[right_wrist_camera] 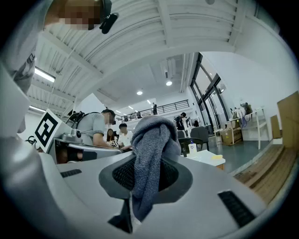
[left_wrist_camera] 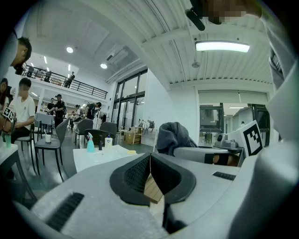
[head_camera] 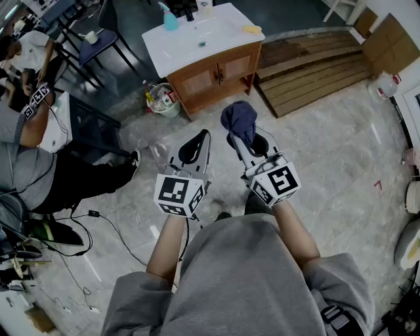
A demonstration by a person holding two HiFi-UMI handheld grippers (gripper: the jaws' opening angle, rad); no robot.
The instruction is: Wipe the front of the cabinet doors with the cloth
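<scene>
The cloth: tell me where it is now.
Head view: the cloth is clamped in the right claw, beside the shut left claw, short of the cabinet.

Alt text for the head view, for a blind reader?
From above: the right gripper clamps a dark blue cloth, the left gripper is shut and empty. Both point toward a wooden sink cabinet, doors closed, farther across the marble floor.

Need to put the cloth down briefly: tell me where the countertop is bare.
Bare: the countertop front-left corner, in front of the spray bottle and left of the basin; also the front-right corner before the yellow sponge. Crowded: the back edge around the dark bottle.
</scene>
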